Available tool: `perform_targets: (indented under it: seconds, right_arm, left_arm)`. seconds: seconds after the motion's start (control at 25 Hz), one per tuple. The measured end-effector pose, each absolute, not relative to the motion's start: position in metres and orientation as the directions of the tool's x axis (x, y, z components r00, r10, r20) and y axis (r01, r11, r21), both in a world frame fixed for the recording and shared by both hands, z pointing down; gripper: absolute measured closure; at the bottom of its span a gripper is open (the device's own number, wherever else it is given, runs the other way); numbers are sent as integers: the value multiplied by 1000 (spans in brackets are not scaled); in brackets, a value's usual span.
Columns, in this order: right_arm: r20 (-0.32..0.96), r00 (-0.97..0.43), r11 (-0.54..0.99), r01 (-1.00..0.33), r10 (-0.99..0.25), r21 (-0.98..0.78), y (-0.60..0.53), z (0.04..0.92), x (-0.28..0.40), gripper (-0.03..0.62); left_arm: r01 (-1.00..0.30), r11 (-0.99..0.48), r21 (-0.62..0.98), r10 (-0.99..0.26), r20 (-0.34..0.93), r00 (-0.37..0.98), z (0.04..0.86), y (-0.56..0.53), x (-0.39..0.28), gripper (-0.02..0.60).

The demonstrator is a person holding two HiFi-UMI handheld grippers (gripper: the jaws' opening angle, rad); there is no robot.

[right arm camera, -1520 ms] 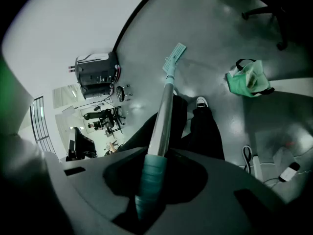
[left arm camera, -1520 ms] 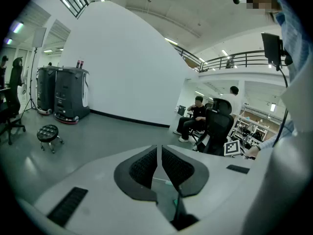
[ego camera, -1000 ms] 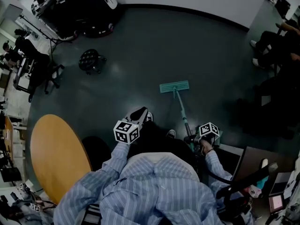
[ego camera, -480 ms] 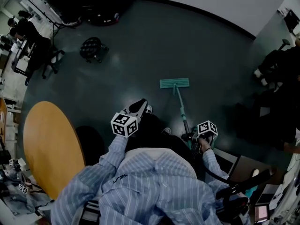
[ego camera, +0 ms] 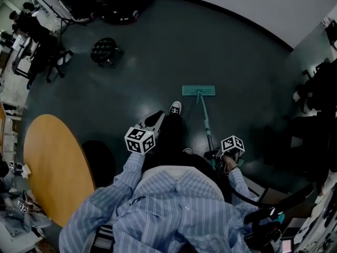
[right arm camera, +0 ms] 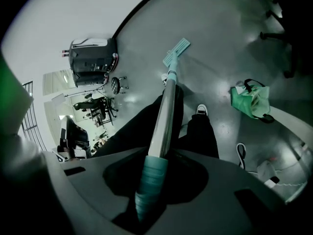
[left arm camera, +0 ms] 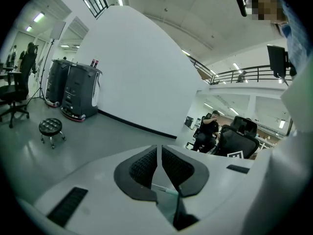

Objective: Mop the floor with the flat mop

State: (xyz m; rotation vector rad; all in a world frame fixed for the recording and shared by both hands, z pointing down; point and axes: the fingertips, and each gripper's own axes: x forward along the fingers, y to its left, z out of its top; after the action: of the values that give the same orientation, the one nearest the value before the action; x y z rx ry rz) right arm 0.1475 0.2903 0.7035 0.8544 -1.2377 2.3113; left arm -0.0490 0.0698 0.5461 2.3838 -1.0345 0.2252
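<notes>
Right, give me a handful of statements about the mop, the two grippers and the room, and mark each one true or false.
1. The right gripper is shut on the mop handle. True.
2. The left gripper grips the handle too. False: its jaws are together with nothing between them, and it points away from the mop.
3. The mop head lies flat on the floor, ahead of the person's feet. True.
4. The mop head is red. False: it is teal.
5. The round wooden table stands on the person's right. False: it is on the left.
</notes>
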Motion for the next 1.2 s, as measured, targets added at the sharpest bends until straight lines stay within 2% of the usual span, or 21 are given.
perform_targets:
  seconds: [0.2, 0.6, 0.92, 1.2]
  right_arm:
    - [659, -752, -580, -535, -5, -614, 248, 681, 143, 508]
    - [666, -746, -594, -530, -13, -606, 65, 680, 142, 508]
    - [697, -717, -581, -570, 5, -582, -97, 683, 160, 510]
    - [717, -696, -564, -602, 24, -565, -225, 705, 169, 510]
  left_arm:
    - [-705, -561, 433, -606, 365, 707, 546, 38, -47, 551]
    - [-655, -609, 447, -516, 403, 756, 560, -109, -30, 551]
    - [-616, -631, 471, -449, 426, 785, 564, -213, -16, 551]
    - [-623, -601, 501, -438, 445, 781, 577, -269, -18, 551]
